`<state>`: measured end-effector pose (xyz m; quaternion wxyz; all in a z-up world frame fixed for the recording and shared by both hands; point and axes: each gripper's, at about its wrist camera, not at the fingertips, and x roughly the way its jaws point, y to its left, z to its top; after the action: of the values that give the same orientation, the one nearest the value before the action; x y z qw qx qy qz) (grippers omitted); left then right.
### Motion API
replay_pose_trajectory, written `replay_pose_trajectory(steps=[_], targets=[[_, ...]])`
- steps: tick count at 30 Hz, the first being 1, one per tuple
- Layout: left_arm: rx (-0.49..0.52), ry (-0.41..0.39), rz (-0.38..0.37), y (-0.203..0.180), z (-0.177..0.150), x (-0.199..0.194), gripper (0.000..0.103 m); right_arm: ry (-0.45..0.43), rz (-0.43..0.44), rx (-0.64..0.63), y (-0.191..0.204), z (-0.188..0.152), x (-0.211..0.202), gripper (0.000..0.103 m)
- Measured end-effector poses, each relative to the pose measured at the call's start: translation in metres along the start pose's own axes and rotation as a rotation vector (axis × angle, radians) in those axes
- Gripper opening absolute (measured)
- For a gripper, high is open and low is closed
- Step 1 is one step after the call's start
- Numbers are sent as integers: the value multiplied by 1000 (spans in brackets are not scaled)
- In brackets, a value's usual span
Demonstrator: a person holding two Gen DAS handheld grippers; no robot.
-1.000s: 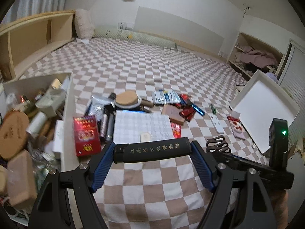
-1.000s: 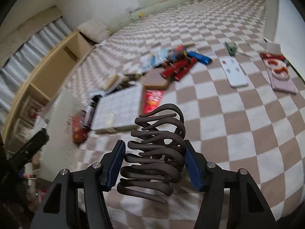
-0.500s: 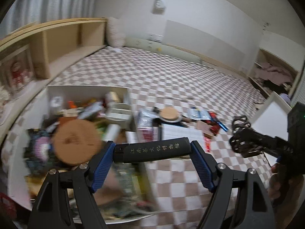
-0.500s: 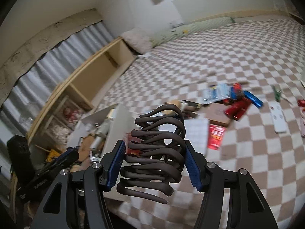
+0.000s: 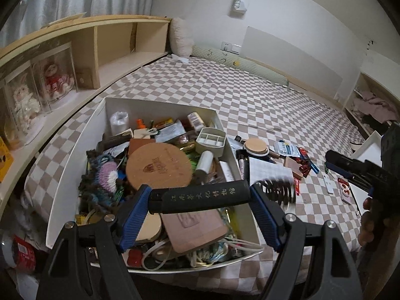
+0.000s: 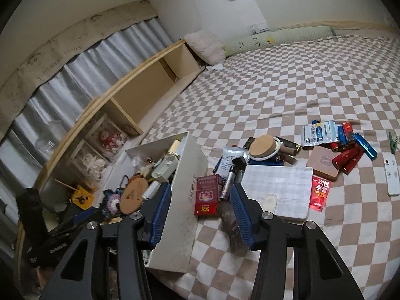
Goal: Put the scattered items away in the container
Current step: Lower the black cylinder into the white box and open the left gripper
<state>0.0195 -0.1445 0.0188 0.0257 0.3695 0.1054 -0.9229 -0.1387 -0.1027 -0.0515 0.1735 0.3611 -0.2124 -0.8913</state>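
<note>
My left gripper is shut on a black cylinder with Chinese lettering and holds it over the near end of the white box, which is full of items. My right gripper is open and empty, above the box's right wall. The brown claw hair clip is a blur in mid-air by the box's right wall; it shows blurred under my right finger. Scattered items lie on the checked bedspread: a red packet, a white notebook, lighters.
A wooden shelf unit with dolls in clear cases runs along the left. A white remote, a green clip and a round cork lid lie on the bed. A white box lid stands at the right edge.
My right gripper has opened and let go of the brown hair clip, which is dropping beside the box's right wall. My left gripper has moved left over the box with the black cylinder.
</note>
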Motion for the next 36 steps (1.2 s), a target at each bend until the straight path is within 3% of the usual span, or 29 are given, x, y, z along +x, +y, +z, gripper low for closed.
replay_pose_trajectory(steps=[8,12,16,20,21,22,30,34,35,36], targets=[[-12,20,1,6,-4,8,79,94,-149,-7,-30,-28,22,51],[-13,24,1,6,-4,9,79,73,-255,-11,-45,-41,32,88],[-14,26,3,7,-4,11,79,64,-301,-78,-44,-47,45,88],[-19,30,9,11,-4,11,79,38,-357,-226,-27,-51,67,88],[-20,31,11,12,-4,11,79,33,-376,-259,-24,-51,74,92],[-23,32,13,13,-4,10,79,35,-388,-274,-23,-50,78,103],[-46,19,48,31,1,4,79,127,-457,-406,-17,-53,129,103],[-101,25,54,50,8,4,79,123,-454,-381,-20,-48,135,103],[-116,31,52,54,9,4,79,125,-452,-362,-23,-46,136,102],[-127,41,49,58,11,5,79,124,-452,-346,-25,-44,136,94]])
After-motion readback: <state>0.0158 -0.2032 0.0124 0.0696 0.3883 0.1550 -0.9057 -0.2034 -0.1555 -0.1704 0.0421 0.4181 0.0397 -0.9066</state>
